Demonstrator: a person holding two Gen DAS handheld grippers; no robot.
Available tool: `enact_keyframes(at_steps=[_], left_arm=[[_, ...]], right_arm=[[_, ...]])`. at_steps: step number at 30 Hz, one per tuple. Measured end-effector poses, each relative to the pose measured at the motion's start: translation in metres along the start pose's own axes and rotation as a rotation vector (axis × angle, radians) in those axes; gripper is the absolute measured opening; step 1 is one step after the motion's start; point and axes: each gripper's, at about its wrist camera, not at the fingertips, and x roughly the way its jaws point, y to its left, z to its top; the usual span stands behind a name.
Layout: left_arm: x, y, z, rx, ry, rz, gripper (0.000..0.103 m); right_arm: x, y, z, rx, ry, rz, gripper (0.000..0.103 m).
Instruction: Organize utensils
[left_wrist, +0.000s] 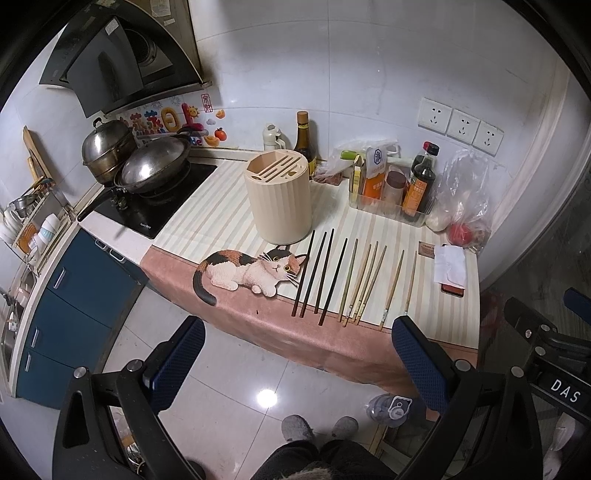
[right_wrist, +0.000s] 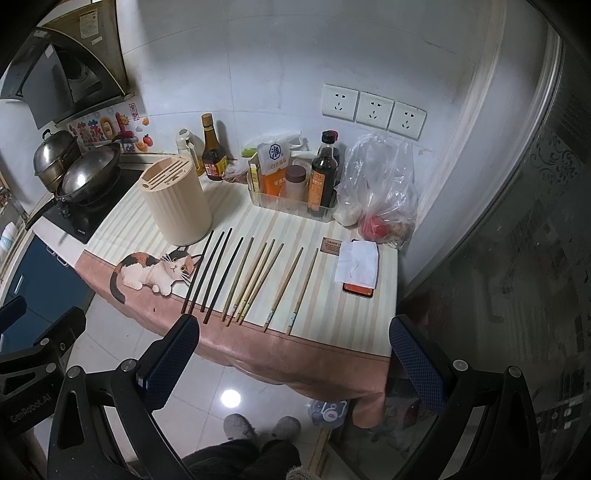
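Left wrist view showed the left hand-held gripper (left_wrist: 295, 354) spread wide and empty; the right hand-held gripper (right_wrist: 293, 350) likewise, both short of the chopsticks (left_wrist: 351, 280) on the tabletop (left_wrist: 443, 321).

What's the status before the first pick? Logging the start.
Left claw open, right claw open, both empty, short of the table. Chopsticks lie in a row before the slotted holder. Nothing in the way.

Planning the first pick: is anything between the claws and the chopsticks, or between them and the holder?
Nothing visible. Both open claws, left and right, hang before the counter edge; chopsticks lie bare, holder right behind them.
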Motion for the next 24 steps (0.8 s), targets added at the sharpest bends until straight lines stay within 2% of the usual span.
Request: enact_keyframes(at_steps=[24], left_arm=[[-0.0008,0.0004,0.0102,-0.001,-0.006,-0.002,0.103]], right_arm=[[-0.0041,-0.0034,0.0041,-0.003,-0.017,0.005,0.103]])
